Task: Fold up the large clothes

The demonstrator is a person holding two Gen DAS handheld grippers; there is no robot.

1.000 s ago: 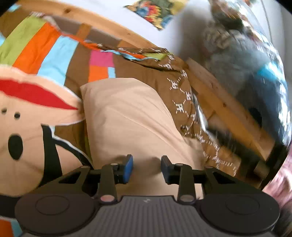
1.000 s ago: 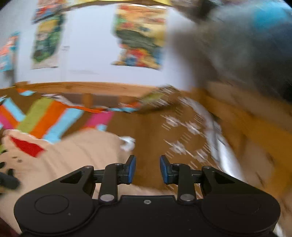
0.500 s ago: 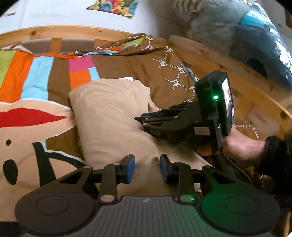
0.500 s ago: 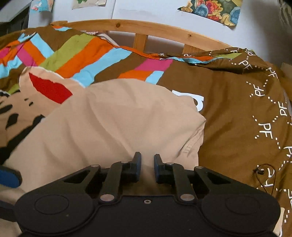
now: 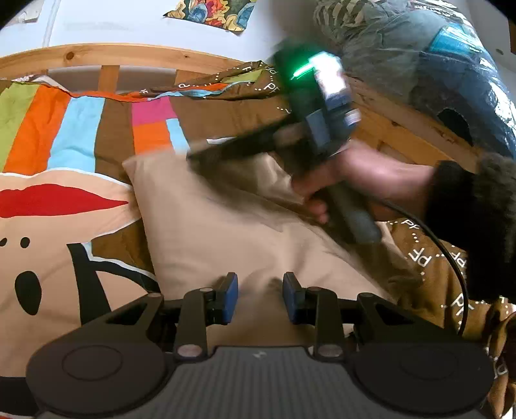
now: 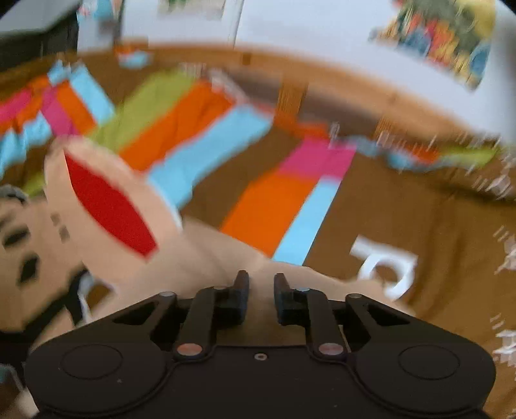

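My right tool [image 5: 206,151] has swung up across the beige garment [image 5: 225,232] lying on the bed [image 5: 113,58], blurred, jaws narrowly apart, probably pinching a fold, I cannot tell. Left tool [image 5: 260,298] stays low, jaws apart, empty. Fold looks underway.

A brown duvet cover with bright stripes and a cartoon face [image 5: 80,135] spreads below the curved pine bed rail [image 5: 113,56]. Above the rail hangs a colourful poster [image 5: 213,14]; right of it, a plastic-wrapped bundle [image 5: 435,54].
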